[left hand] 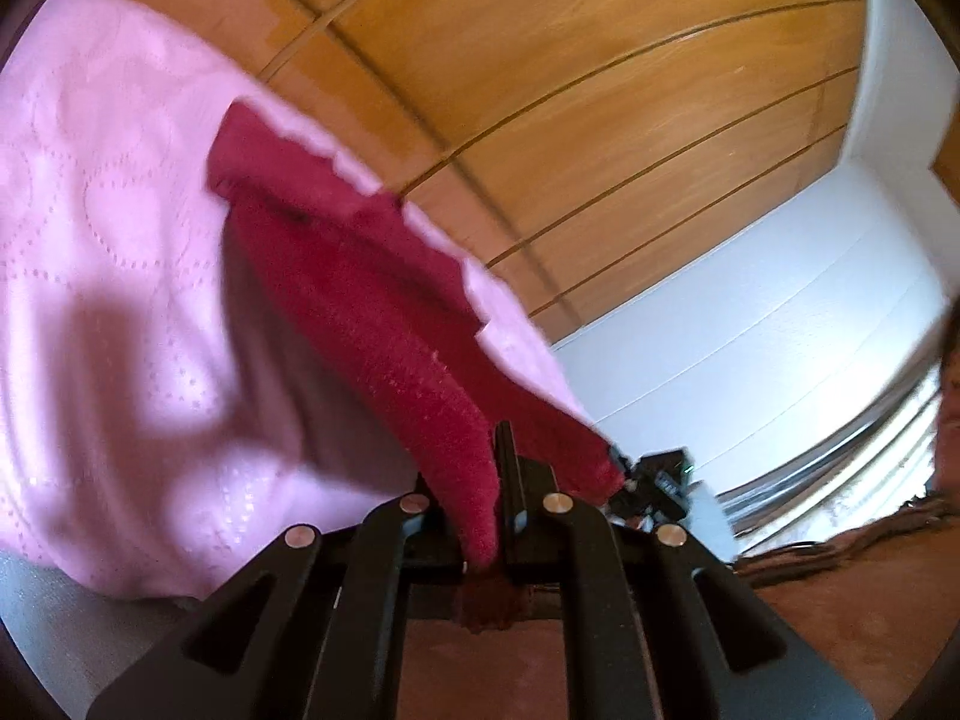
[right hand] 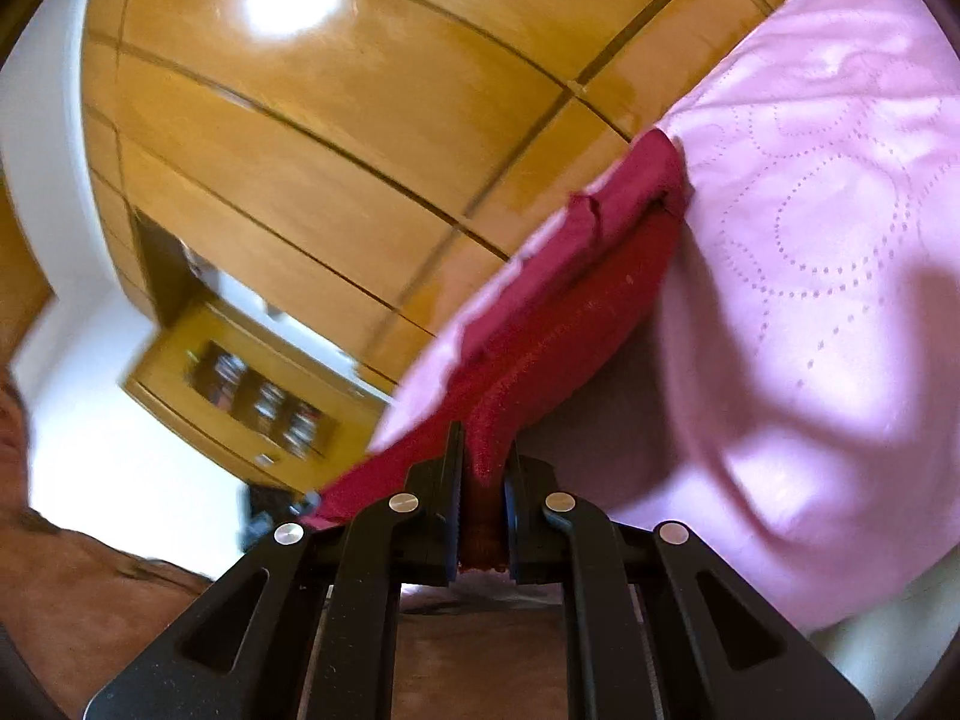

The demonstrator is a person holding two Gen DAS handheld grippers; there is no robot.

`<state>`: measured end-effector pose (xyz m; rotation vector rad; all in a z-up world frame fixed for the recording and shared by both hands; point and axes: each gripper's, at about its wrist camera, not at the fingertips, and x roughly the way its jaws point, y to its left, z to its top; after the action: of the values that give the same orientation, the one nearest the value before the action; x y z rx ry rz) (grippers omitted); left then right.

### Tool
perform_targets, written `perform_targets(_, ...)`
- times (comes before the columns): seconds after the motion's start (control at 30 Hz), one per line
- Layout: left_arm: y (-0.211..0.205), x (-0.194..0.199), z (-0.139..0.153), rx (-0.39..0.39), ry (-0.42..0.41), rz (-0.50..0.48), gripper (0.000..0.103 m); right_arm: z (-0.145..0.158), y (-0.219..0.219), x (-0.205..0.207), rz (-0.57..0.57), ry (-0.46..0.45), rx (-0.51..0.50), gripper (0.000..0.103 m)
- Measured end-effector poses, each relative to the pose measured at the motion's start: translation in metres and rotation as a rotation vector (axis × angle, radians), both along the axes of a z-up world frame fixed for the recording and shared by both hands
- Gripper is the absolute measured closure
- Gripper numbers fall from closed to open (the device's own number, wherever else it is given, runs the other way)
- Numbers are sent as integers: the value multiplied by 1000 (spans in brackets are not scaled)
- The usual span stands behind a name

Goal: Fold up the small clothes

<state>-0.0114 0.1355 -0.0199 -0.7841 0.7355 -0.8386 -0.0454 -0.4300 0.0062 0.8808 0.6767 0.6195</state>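
The red cloth hangs stretched between my two sets of jaws, lifted above the pink quilt; its far end, a folded cuff-like band, sags down to the quilt near that quilt's edge. My left gripper is clenched on one corner of the cloth, the plush fabric bunched between the pads and poking out below them. My right gripper is clenched on the other corner in the same way; in the left wrist view it shows at the cloth's far corner. The quilt, stitched with dotted ring patterns, carries the shadows of both tools. Behind it rise wood panels with dark seams, then a white wall. A wooden shelf appears blurred in the right wrist view.
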Motion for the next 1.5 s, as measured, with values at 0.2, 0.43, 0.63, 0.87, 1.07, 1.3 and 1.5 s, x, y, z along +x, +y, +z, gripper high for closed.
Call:
perform_targets(0.2,8,-31,35,-79,-139,-7,96,39,6,-18,88,-190,119,93)
perform_targets(0.43,17,-11,3,-125,-12,62,96,31,12,16,104,-190,156,93)
perform_targets(0.63,20,42,-25,-90,131,153,96,9,11,63,54,-122,188,93)
perform_targets(0.87,7,117,-34,27,181,180,95,-7,7,135,28,16,146,93)
perform_targets(1.07,0,168,-41,113,206,193,96,-28,9,187,-8,141,164,93)
perform_targets(1.3,-6,218,-56,159,243,223,96,-48,9,234,-30,202,101,93)
perform_targets(1.5,-17,250,-64,210,257,232,92,-73,14,263,-77,264,47,92)
